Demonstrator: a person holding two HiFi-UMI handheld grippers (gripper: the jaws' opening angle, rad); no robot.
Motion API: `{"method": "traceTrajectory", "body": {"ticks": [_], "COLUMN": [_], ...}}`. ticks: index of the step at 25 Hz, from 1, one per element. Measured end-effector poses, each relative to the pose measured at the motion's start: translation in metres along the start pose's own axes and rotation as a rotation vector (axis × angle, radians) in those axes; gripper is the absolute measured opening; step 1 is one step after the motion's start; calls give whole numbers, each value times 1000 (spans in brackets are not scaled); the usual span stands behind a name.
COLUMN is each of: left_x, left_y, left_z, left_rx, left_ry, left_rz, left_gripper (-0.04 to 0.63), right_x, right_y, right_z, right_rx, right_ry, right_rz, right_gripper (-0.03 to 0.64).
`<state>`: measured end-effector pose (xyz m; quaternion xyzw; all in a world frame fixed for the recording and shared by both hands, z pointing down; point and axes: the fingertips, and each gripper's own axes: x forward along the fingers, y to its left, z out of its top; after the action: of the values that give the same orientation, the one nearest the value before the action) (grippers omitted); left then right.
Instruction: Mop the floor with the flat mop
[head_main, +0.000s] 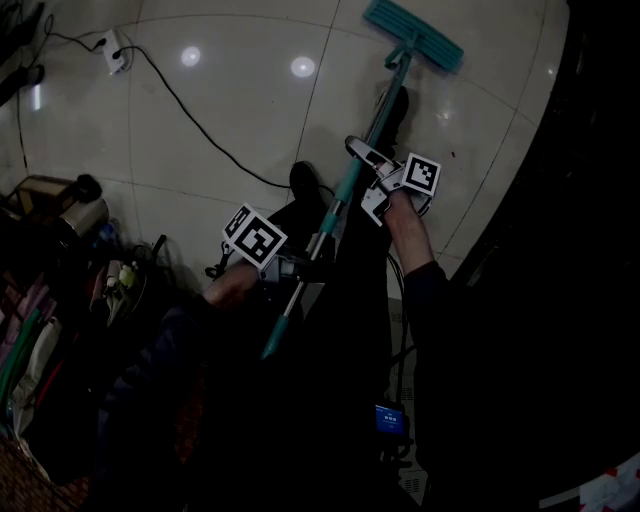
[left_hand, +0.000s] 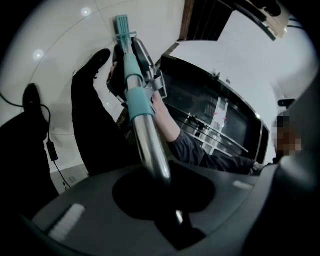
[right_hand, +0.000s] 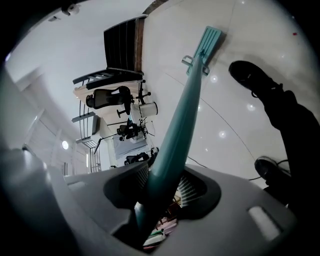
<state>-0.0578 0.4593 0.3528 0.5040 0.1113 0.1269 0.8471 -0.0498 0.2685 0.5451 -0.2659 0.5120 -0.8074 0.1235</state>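
The flat mop has a teal head (head_main: 413, 35) lying on the pale tiled floor (head_main: 230, 90) at the top of the head view. Its pole (head_main: 340, 205) slants down-left toward me, teal above and silver lower down. My right gripper (head_main: 362, 172) is shut on the teal upper part of the pole (right_hand: 172, 145). Lower down, my left gripper (head_main: 303, 266) is shut on the silver section (left_hand: 150, 142). The mop head (right_hand: 207, 42) also shows far off in the right gripper view, and in the left gripper view the mop head (left_hand: 122, 25) is small and distant.
A black cable (head_main: 200, 125) runs across the tiles from a white power strip (head_main: 113, 50). Bags and clutter (head_main: 60, 300) crowd the left side. My black shoes (head_main: 305, 180) stand near the pole. Dark furniture (head_main: 590, 220) borders the right.
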Motion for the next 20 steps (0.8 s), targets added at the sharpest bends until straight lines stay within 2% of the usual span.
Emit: {"method": "traceTrajectory", "body": {"ticks": [5, 9, 11, 14, 17, 18, 20], "left_x": [-15, -17, -16, -11, -10, -8, 3], "left_y": [7, 13, 13, 8, 8, 5, -16], "left_z": [24, 8, 12, 25, 26, 34, 78], "left_rx": [-24, -15, -5, 3, 12, 16, 25], "left_ry": [4, 27, 41, 44, 19, 14, 16], "left_rz": [7, 27, 28, 9, -24, -27, -20], "left_gripper": [91, 94, 94, 94, 94, 95, 94], "right_x": [21, 15, 15, 13, 13, 14, 15], "right_y": [-19, -23, -21, -18, -19, -15, 5], "right_z": [13, -1, 5, 22, 22, 30, 79], "right_rx": [58, 59, 51, 75, 97, 91, 69], "right_ry": [-4, -22, -38, -68, -62, -55, -50], "right_rz": [-26, -22, -15, -16, -24, -23, -13], "right_gripper": [176, 176, 176, 173, 163, 164, 166]}}
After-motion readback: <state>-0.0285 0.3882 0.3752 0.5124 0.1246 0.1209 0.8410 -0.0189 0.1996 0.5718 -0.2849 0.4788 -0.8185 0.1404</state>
